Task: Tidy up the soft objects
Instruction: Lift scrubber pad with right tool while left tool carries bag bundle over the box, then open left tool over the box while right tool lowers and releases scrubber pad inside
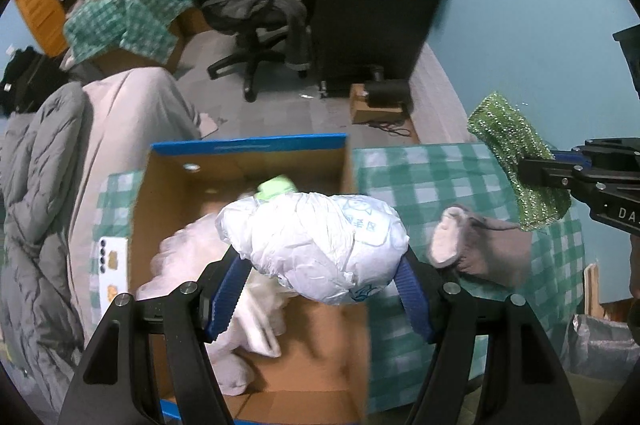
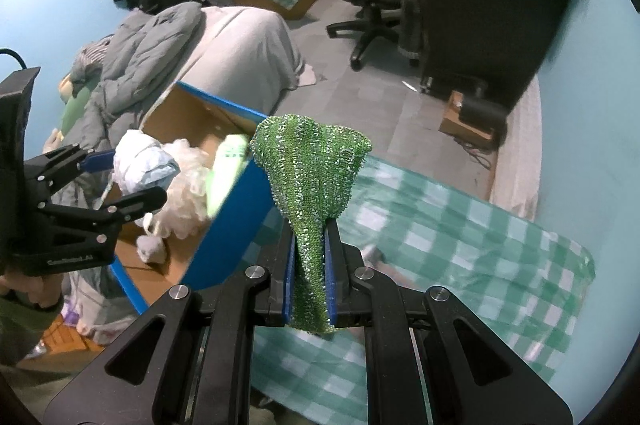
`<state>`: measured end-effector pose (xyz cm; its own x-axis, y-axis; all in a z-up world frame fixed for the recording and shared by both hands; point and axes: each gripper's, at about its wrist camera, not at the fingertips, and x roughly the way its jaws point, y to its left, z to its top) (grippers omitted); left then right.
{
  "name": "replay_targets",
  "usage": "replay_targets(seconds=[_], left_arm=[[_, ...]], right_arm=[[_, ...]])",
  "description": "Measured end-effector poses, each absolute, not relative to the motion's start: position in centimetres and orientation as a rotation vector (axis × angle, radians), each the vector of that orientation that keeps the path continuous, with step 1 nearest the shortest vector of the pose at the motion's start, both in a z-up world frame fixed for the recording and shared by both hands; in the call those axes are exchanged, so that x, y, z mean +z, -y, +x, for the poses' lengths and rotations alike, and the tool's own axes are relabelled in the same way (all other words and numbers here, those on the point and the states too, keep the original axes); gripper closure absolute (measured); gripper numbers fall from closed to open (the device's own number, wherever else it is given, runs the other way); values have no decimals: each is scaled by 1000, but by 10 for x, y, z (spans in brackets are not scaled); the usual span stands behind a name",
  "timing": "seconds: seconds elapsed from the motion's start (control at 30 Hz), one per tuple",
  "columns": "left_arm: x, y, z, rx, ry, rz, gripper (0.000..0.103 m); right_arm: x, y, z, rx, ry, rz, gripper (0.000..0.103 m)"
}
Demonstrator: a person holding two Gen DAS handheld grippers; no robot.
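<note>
Two soft things are in the air at once: the left claw (image 1: 320, 277) grips a crumpled white plastic bundle (image 1: 316, 245) between its blue pads, hanging over the open cardboard box (image 1: 248, 161), while the right claw (image 2: 310, 265) is pinched nearly closed on a sparkly green scrubbing cloth (image 2: 310, 161), out at three o'clock in the left wrist view, over the checked surface (image 1: 432, 177). Already in the box lie white fluffy stuffing (image 2: 184, 177), a pale green item (image 1: 276, 187) and some whitish cloth. A grey plush piece (image 1: 484, 245) is not yet boxed, resting on the surface at three o'clock from the bundle. By my reckoning the job is well along, with both carried things and the plush left to put in.
</note>
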<state>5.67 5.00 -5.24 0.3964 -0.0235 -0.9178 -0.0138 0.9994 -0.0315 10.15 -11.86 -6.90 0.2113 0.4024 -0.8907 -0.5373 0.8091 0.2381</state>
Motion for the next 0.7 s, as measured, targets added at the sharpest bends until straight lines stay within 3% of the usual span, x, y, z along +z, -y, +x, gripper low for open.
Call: replay_targets(seconds=[0.7], left_arm=[[-72, -145, 78, 43, -1189, -78, 32]], right_arm=[[-78, 3, 111, 753, -1218, -152, 93]])
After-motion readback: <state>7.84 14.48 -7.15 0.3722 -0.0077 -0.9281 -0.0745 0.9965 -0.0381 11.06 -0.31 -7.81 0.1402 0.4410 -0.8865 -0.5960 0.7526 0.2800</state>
